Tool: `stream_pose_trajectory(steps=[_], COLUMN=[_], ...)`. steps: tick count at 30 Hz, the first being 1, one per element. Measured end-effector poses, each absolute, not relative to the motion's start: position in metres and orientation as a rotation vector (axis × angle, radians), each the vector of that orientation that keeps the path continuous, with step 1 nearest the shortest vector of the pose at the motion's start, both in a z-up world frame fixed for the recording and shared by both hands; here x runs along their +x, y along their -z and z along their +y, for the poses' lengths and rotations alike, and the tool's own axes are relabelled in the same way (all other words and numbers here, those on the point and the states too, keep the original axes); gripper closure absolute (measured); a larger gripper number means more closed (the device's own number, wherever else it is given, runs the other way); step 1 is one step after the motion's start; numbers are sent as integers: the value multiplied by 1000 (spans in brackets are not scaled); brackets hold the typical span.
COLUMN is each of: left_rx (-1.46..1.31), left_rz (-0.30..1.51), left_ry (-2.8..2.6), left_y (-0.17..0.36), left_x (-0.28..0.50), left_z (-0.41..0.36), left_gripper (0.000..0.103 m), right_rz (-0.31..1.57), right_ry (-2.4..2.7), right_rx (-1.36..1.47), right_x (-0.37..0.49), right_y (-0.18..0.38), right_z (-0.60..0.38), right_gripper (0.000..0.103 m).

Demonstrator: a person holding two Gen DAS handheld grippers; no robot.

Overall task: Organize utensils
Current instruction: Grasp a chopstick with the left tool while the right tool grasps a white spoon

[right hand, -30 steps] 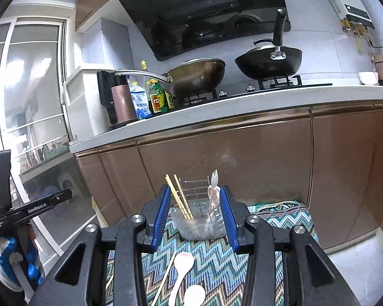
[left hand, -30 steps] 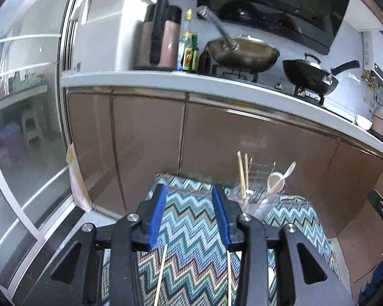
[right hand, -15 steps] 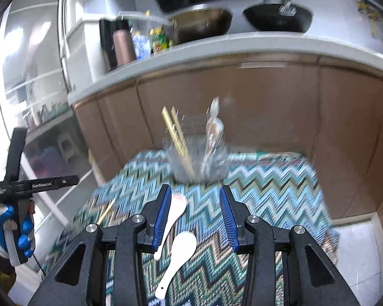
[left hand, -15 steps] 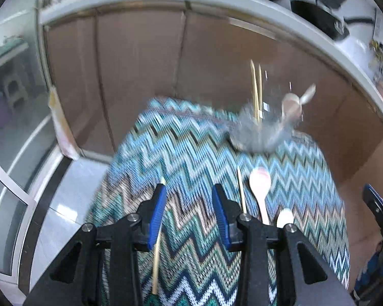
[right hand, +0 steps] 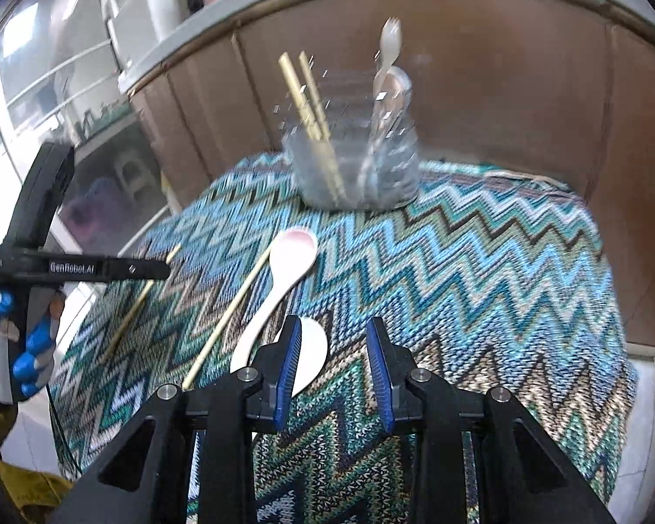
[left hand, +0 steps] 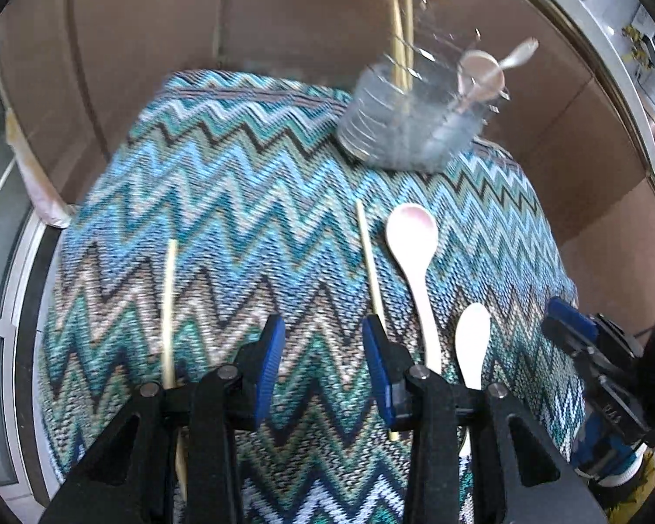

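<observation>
The zigzag cloth (left hand: 249, 201) covered the table, with the clear holder (left hand: 408, 131) at its far edge already carrying two chopsticks and spoons. On the cloth lay two loose chopsticks and two white spoons. The nearer spoon (right hand: 312, 358) lay just left of the right gripper (right hand: 334, 369), touching its left pad from outside, its handle running back under the tool. The right jaws were closing with only cloth between them. The left gripper (left hand: 321, 371) stood released and empty, one chopstick (left hand: 371, 262) passing lengthwise under its right pad and the other chopstick (left hand: 168, 310) off to its left. A second earlier both cameras faced the cabinets; both had since tipped down over the cloth.
</observation>
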State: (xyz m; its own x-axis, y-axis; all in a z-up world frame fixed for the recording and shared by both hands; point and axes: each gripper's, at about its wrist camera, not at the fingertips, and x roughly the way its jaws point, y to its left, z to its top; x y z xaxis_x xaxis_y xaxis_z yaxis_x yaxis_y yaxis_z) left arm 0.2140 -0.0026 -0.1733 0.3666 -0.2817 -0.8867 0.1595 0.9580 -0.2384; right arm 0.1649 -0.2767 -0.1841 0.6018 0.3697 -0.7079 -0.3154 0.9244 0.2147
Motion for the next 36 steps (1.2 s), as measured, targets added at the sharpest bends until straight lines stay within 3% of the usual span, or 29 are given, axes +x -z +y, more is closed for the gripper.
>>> stream_pose_trajectory(steps=[18,27,31,36], left_rx=[-25,-10,-31,-73], left_rz=[1458,1523,1521,1487], left_ry=[354,349,351,357], left_y=[214,235,235,230], left_x=[287,300,304,298], left_z=[-67,-81,-80,-67], left_gripper=[75,91,95,97], right_rz=[1088,1161,1209,1203], right_ry=[-642,-734,-770,-810], right_rx=[95,73,64,72], right_x=[217,248,262,265], right_y=[230,239,248,250], right_z=[-262,-250,-246,-242], right_gripper=[76,76,93,98])
